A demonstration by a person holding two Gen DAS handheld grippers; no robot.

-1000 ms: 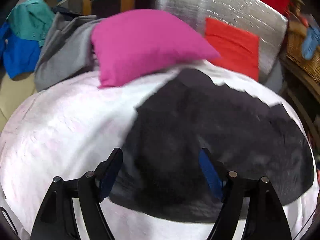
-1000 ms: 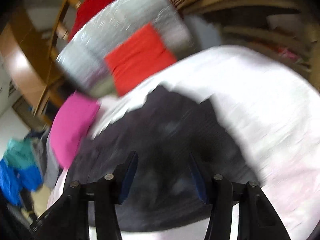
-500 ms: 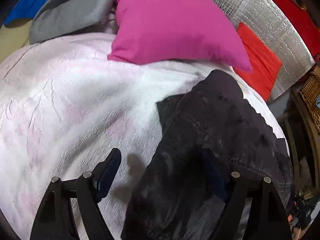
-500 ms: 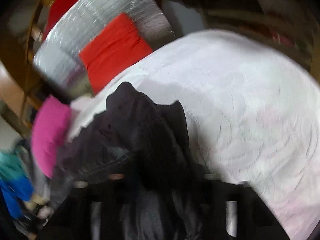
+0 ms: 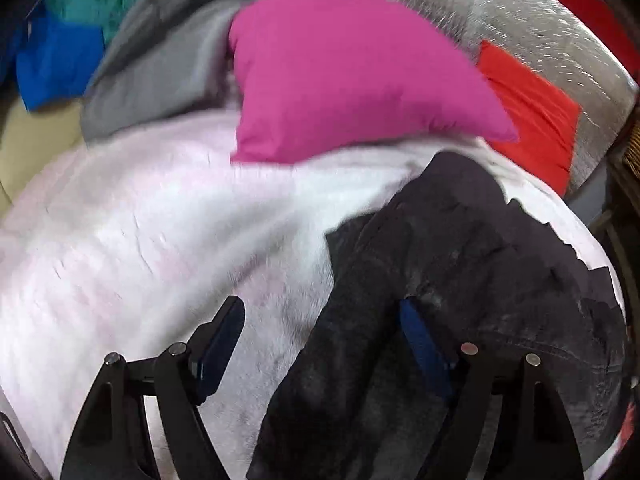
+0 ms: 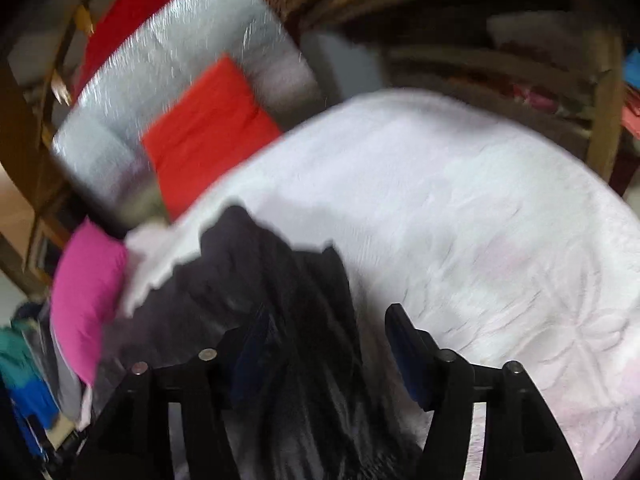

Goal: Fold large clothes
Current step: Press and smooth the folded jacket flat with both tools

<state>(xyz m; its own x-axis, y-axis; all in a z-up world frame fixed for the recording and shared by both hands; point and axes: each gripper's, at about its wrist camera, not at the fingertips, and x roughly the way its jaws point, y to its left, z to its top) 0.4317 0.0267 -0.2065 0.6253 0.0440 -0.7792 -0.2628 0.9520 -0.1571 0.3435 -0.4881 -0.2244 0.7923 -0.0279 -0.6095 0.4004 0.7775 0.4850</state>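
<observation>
A black garment (image 5: 472,280) lies bunched in a long heap on the white-pink blanket (image 5: 140,240). My left gripper (image 5: 320,312) hangs open over the garment's left edge. Its right finger (image 5: 416,336) is above the cloth and its left finger (image 5: 224,328) above bare blanket. In the right wrist view the same black garment (image 6: 280,280) runs up between the jaws of my right gripper (image 6: 320,320), which are opening. Its right finger (image 6: 404,344) stands apart from the cloth, and its left finger is blurred against the dark fabric.
A pink pillow (image 5: 340,72) lies at the head of the blanket, with a red cushion (image 5: 532,112) and a silver padded backrest (image 5: 540,20) to its right. Grey, blue and teal clothes (image 5: 152,52) are piled at the far left. Wooden shelving (image 6: 520,60) stands beyond the bed.
The garment, spread flat a second ago, is now gathered into a narrower heap. My right gripper closed on it and has come apart again. The left gripper has shifted toward the garment's left edge.
</observation>
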